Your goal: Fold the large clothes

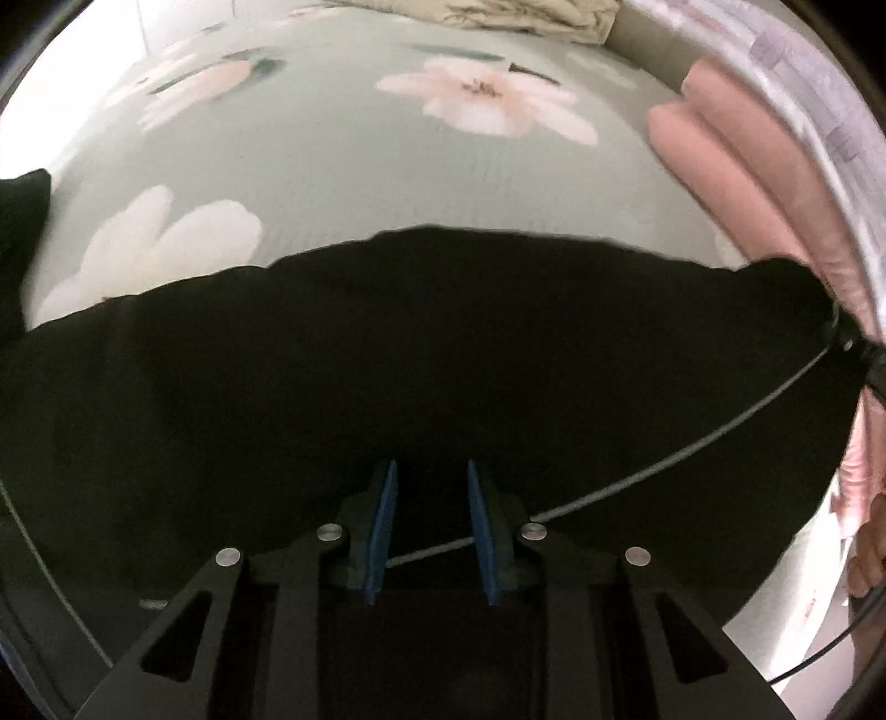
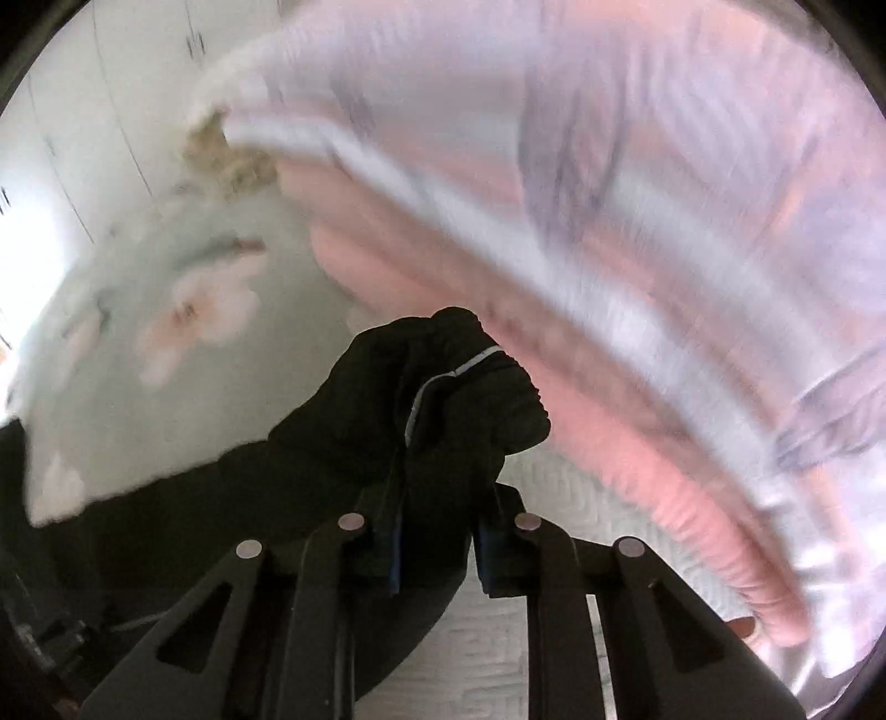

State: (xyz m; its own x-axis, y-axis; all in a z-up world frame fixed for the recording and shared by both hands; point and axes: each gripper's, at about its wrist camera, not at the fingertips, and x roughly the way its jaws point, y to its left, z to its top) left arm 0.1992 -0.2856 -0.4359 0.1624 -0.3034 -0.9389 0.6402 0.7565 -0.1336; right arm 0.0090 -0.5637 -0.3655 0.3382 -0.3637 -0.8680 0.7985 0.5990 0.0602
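While both wrist views were blurred by motion, the main items stayed legible. No containers were in view; everything lay on the bed (image 1: 343,183), whose cover was pale green cloth printed with large pink-and-white flowers, finely ribbed in texture.

Black garment (image 1: 421,354): matte, dark, soft fabric with no visible detail, spread as a broad band across the bed in the left wrist view, its far edge a gently curved line.

Left gripper (image 1: 432,531): jaws spread, blue pads (image 1: 382,531) facing each other with black cloth behind and between them. Whether the pads touched the cloth could not be told. A thin grey cable (image 1: 664,459) ran across the garment toward the right edge.

Right gripper (image 2: 437,548): jaws pinching a bunched end of the black garment (image 2: 443,399). The cloth rose above the fingertips as a rounded wad, with a thin pale seam line (image 2: 437,387) curving across it. The rest of the fabric trailed away to the lower left.

Beside the garment lay pink bedding (image 1: 736,177), folded into soft padded rolls. Over it sat a pale lilac-and-white striped fabric (image 2: 637,183). A crumpled beige cloth (image 1: 531,16) lay at the far end of the bed. White textured fabric (image 2: 559,509) with a raised pattern showed under the right gripper.
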